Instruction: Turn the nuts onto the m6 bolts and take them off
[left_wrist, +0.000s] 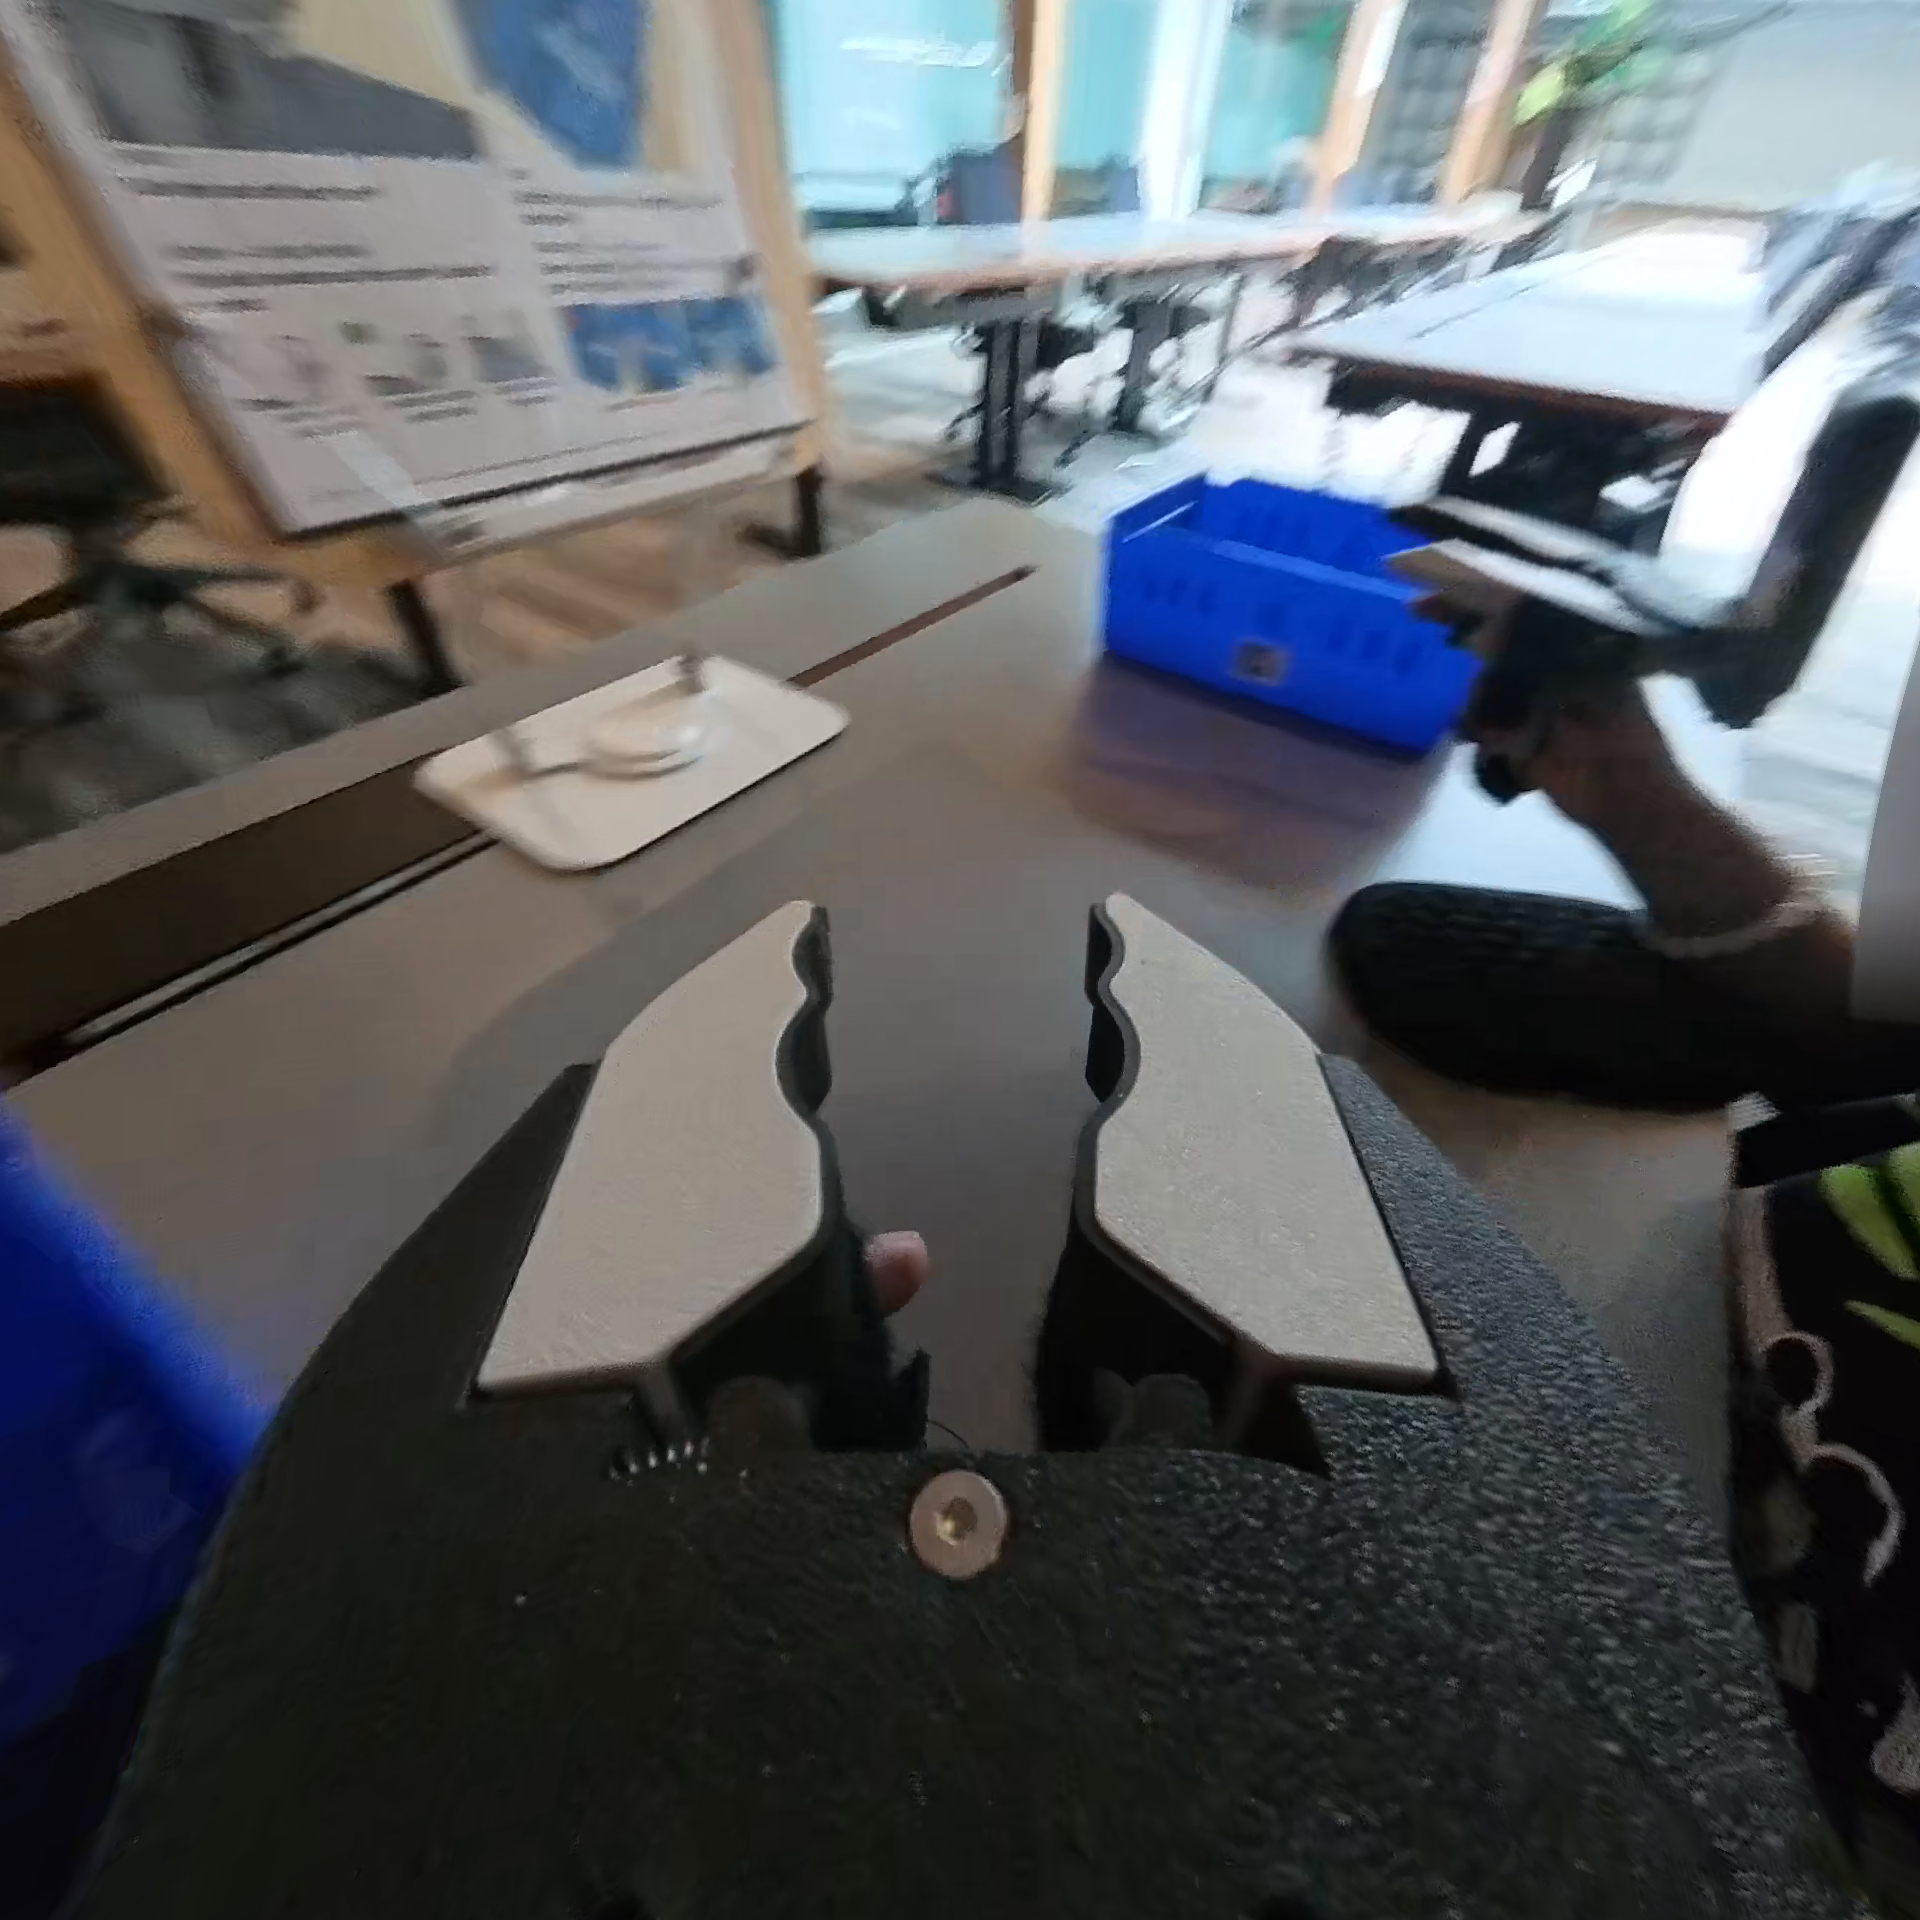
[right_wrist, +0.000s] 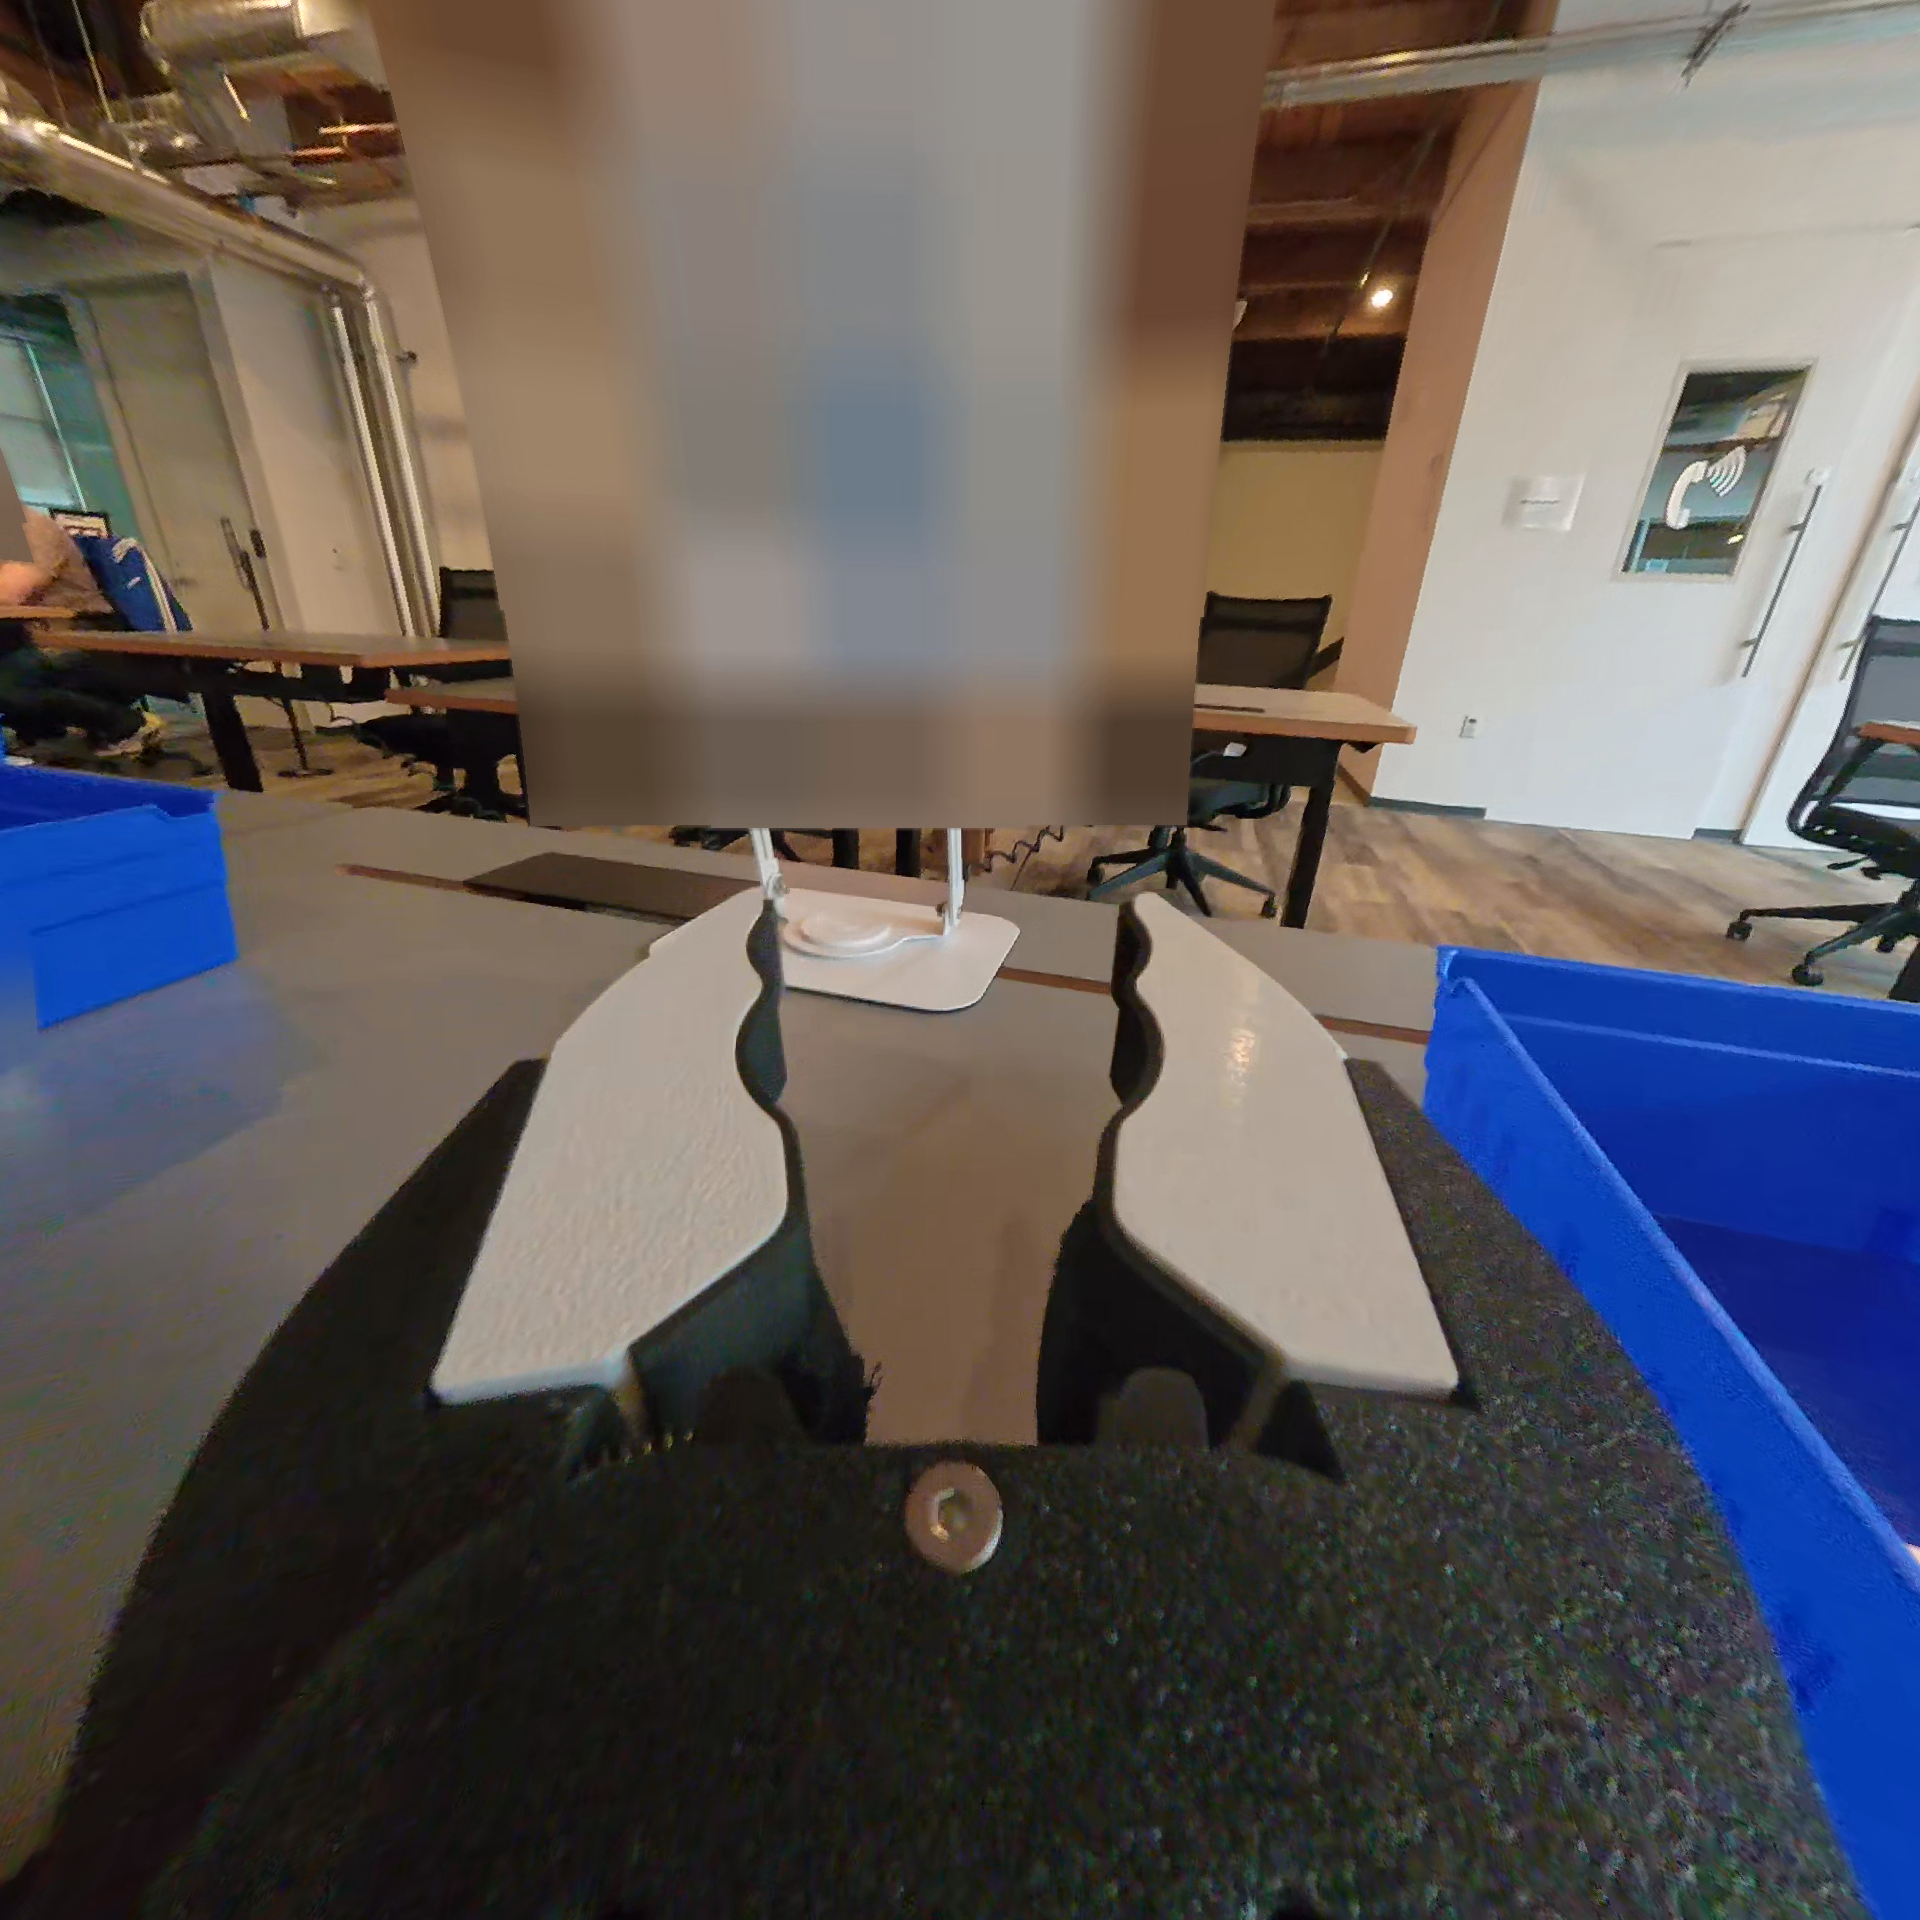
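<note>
The left gripper (left_wrist: 958, 914) hangs spread and bare over the grey table (left_wrist: 935, 790). The right gripper (right_wrist: 940, 925) is spread too, gripping nothing, beside a blue bin (right_wrist: 1662, 1143)

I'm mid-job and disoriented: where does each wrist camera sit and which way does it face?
Left wrist view: sits behind the open, empty left claw, looking across the grey table toward a blue bin; a hand shows at right.
Right wrist view: sits behind the open, empty right claw, level over the table, a blue bin at right.
Shared: the white stand base.
</note>
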